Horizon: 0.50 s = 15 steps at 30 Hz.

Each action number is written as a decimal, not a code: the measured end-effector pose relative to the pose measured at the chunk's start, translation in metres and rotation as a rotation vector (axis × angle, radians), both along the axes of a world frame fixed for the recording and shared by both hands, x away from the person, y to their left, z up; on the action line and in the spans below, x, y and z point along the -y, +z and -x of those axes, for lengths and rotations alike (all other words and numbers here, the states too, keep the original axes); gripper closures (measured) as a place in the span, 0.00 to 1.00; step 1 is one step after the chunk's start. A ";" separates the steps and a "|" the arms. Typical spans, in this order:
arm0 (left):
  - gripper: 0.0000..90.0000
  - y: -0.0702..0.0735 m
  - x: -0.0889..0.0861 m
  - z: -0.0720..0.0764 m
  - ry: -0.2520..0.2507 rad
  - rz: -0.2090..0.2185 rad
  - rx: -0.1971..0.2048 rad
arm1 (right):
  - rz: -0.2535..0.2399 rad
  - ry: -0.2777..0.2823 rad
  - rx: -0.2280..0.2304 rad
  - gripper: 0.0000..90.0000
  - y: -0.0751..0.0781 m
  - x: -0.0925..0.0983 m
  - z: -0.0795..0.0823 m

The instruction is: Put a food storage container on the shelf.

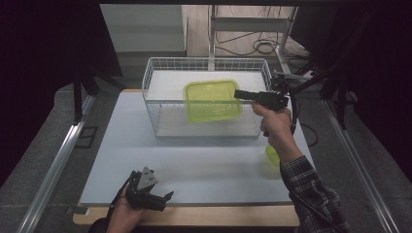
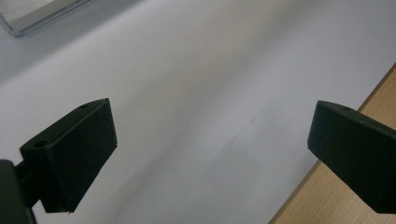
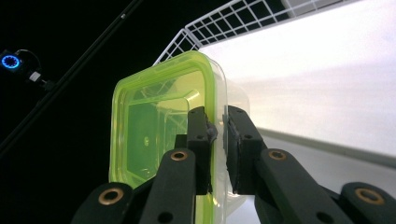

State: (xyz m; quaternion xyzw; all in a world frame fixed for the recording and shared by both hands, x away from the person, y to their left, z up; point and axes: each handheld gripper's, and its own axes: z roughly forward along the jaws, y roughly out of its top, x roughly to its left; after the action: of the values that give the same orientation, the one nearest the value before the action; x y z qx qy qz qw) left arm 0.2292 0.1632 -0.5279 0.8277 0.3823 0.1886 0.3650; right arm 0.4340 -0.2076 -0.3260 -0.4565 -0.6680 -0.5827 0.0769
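Observation:
A clear tub with a yellow-green lid (image 1: pixel 212 101) hangs tilted over the white wire basket (image 1: pixel 151 77). My right gripper (image 1: pixel 239 94) reaches in from the right and is shut on the tub's right edge. In the right gripper view the two jaws of this gripper (image 3: pixel 218 133) pinch the rim of the tub (image 3: pixel 149 135), with the lid facing left and the basket (image 3: pixel 219 23) behind it. My left gripper (image 1: pixel 164 200) rests in a hand at the table's front left edge. It (image 2: pixel 210 140) stands open over the bare white tabletop with nothing between its jaws.
The basket stands at the back middle of the white table (image 1: pixel 194 165). A second yellow-green object (image 1: pixel 272 155) lies on the table's right side, partly hidden by the right forearm. A wooden strip (image 1: pixel 218 216) runs along the table's front edge. Cables lie on the floor behind.

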 end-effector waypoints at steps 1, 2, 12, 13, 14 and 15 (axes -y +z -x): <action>0.01 0.000 0.000 0.000 -0.001 -0.001 0.000 | 0.002 -0.004 0.002 0.89 0.002 -0.001 -0.001; 0.01 0.000 0.000 0.000 -0.001 -0.002 0.000 | 0.005 -0.007 0.003 0.89 0.003 -0.002 -0.002; 0.01 0.000 0.001 0.000 -0.004 -0.007 -0.002 | 0.008 -0.037 0.018 0.89 0.012 -0.008 -0.015; 0.01 -0.001 0.001 0.000 -0.005 -0.010 -0.004 | 0.012 -0.041 0.020 0.89 0.012 -0.009 -0.016; 0.01 -0.001 0.001 0.000 -0.005 -0.012 -0.005 | 0.018 -0.048 0.022 0.89 0.013 -0.009 -0.017; 0.01 -0.001 0.001 0.000 -0.007 -0.016 -0.006 | 0.019 -0.053 0.023 0.89 0.014 -0.010 -0.019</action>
State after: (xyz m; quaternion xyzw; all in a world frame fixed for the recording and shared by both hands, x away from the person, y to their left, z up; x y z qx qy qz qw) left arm 0.2293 0.1622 -0.5287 0.8325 0.3789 0.1876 0.3580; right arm 0.4527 -0.1978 -0.3121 -0.4677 -0.6620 -0.5835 0.0495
